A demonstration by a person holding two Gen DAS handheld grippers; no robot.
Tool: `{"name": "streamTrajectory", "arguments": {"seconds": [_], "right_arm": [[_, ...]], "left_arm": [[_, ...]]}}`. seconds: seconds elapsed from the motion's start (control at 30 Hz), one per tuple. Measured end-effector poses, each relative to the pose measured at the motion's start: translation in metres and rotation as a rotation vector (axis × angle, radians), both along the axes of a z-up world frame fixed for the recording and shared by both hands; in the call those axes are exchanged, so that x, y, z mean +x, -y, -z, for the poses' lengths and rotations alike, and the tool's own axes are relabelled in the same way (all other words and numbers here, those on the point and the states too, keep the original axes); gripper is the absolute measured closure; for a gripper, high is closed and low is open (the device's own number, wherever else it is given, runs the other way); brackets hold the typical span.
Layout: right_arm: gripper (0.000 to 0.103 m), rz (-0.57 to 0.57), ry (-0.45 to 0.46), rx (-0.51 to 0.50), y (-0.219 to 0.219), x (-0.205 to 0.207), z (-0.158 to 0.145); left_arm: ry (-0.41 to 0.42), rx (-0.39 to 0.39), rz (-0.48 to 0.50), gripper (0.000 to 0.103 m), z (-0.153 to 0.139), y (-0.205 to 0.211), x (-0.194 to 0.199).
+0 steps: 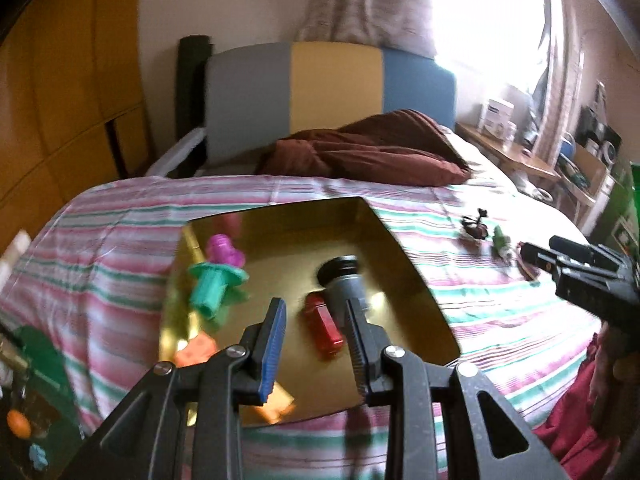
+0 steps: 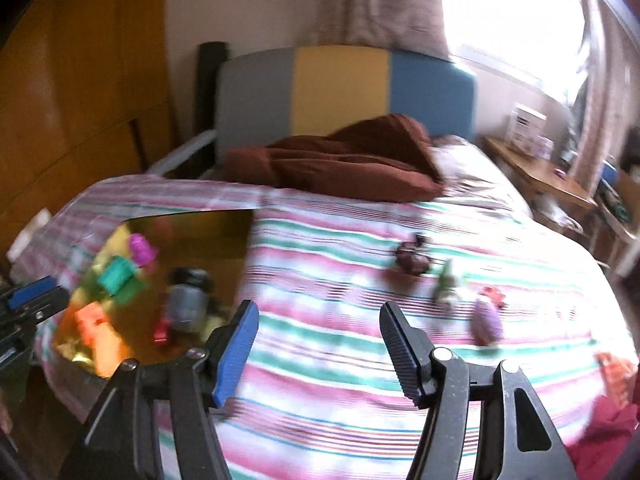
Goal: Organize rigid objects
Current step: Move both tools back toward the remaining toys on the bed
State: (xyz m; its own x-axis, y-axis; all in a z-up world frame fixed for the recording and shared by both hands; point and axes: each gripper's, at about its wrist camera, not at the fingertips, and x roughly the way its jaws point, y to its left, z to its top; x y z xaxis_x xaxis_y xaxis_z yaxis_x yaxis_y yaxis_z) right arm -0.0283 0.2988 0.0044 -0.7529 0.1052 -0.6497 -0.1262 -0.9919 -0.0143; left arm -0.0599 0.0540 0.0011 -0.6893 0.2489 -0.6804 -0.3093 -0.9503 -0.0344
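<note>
A gold mirrored tray (image 1: 404, 252) lies on the striped bedspread (image 2: 340, 380). In it are a purple toy (image 1: 226, 252), a teal toy (image 1: 212, 286), an orange block (image 1: 198, 350), a red piece (image 1: 322, 326) and a grey cylinder (image 1: 344, 286). My left gripper (image 1: 316, 320) hovers over the tray's near side, its jaws a narrow gap apart with nothing between them. My right gripper (image 2: 316, 332) stands open and empty above the bedspread. Ahead of it to the right lie a dark toy (image 2: 412, 260), a green toy (image 2: 448, 280) and a purple oval piece (image 2: 486, 320).
A maroon pillow (image 1: 372, 148) lies before the grey, yellow and blue headboard (image 1: 332, 84). A wooden bedside table (image 1: 516, 156) with boxes stands at the right. A wooden wardrobe (image 1: 60, 100) fills the left. Red cloth (image 1: 572, 420) sits at the bed's near right corner.
</note>
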Motion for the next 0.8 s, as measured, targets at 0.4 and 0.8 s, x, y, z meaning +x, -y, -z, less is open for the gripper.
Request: {"name": "streamTrajectory", "arguments": {"seconds": [0.4, 0.8], "right_arm": [[0.031, 0.238, -0.002, -0.040, -0.119, 0.001, 0.002], [0.031, 0.479, 0.005, -0.195, -0.219, 0.008, 0.043]], "left_arm": [[0.019, -0.044, 0.160, 0.073, 0.006, -0.079, -0.003], [0.026, -0.139, 0.277, 0.073, 0.020, -0.145, -0.010]]}}
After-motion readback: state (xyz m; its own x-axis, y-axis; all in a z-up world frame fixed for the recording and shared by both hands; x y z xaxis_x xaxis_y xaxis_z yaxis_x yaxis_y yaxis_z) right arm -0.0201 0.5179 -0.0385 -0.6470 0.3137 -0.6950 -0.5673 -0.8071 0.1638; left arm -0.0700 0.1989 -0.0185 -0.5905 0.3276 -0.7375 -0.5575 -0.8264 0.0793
